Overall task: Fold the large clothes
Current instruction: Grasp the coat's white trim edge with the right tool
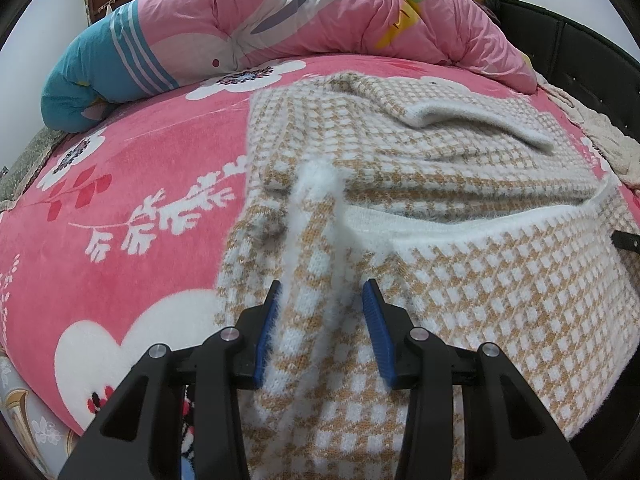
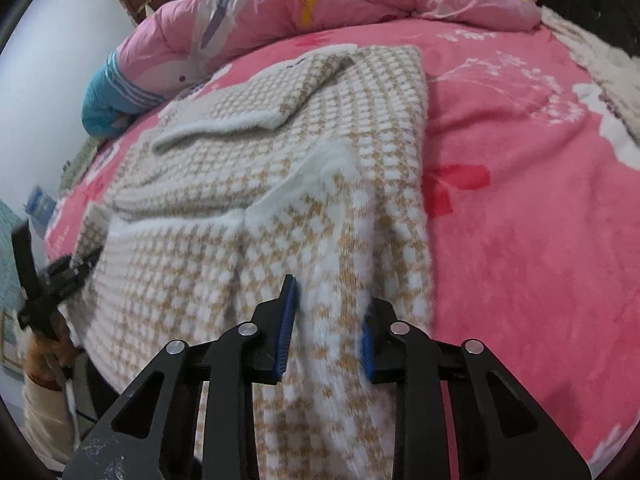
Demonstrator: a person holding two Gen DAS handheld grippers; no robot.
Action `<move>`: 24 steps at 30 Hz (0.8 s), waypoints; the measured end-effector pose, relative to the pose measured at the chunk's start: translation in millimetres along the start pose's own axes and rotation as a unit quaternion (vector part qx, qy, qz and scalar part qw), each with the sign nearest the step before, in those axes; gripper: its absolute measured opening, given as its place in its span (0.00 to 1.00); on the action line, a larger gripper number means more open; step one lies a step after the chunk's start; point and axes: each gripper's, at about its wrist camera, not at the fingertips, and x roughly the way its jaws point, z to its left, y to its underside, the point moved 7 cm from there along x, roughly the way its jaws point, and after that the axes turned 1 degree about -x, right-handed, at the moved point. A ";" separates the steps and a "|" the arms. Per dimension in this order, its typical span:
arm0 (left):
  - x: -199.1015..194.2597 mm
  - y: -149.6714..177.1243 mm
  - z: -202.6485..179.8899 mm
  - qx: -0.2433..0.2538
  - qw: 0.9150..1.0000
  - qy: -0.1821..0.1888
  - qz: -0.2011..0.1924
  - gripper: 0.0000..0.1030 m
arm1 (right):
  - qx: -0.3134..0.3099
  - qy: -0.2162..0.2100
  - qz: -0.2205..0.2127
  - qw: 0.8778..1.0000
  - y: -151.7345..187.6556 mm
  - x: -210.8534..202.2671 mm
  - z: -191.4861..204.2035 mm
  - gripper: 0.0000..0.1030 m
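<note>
A fuzzy tan-and-white checked sweater (image 1: pixel 460 184) lies on the pink floral bed, its sleeves folded across the body; it also shows in the right wrist view (image 2: pixel 248 168). My left gripper (image 1: pixel 322 292) is open, its blue pads on either side of the sweater's near left hem. My right gripper (image 2: pixel 332 300) is open, its pads on either side of the near right hem. The near hem hangs over the bed's edge. The left gripper shows at the left edge of the right wrist view (image 2: pixel 76 264).
A rolled pink-and-blue quilt (image 1: pixel 280 20) lies along the far side of the bed. A pink floral blanket (image 1: pixel 120 200) covers the bed. A black headboard (image 1: pixel 580 52) stands at the right. A cream blanket (image 2: pixel 600 60) lies far right.
</note>
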 end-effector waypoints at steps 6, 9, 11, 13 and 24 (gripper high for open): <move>-0.5 -0.2 0.5 -0.002 1.000 -0.008 0.000 0.39 | -0.018 0.034 -0.002 0.999 2.7 3.4 4.7 0.19; -1.9 0.7 -1.9 0.005 1.000 -0.021 -0.002 0.39 | -0.013 0.036 -0.002 0.999 2.8 5.1 3.1 0.19; -3.2 1.6 -4.8 0.011 0.999 -0.031 -0.003 0.39 | -0.011 0.035 -0.003 0.999 2.9 4.4 2.4 0.19; -3.0 1.3 -5.2 0.016 0.999 -0.040 -0.004 0.39 | -0.010 0.036 -0.004 0.999 3.6 4.3 2.9 0.19; -6.7 3.3 -10.7 0.033 0.997 -0.071 -0.004 0.39 | -0.034 0.073 -0.003 0.997 5.4 5.4 12.6 0.20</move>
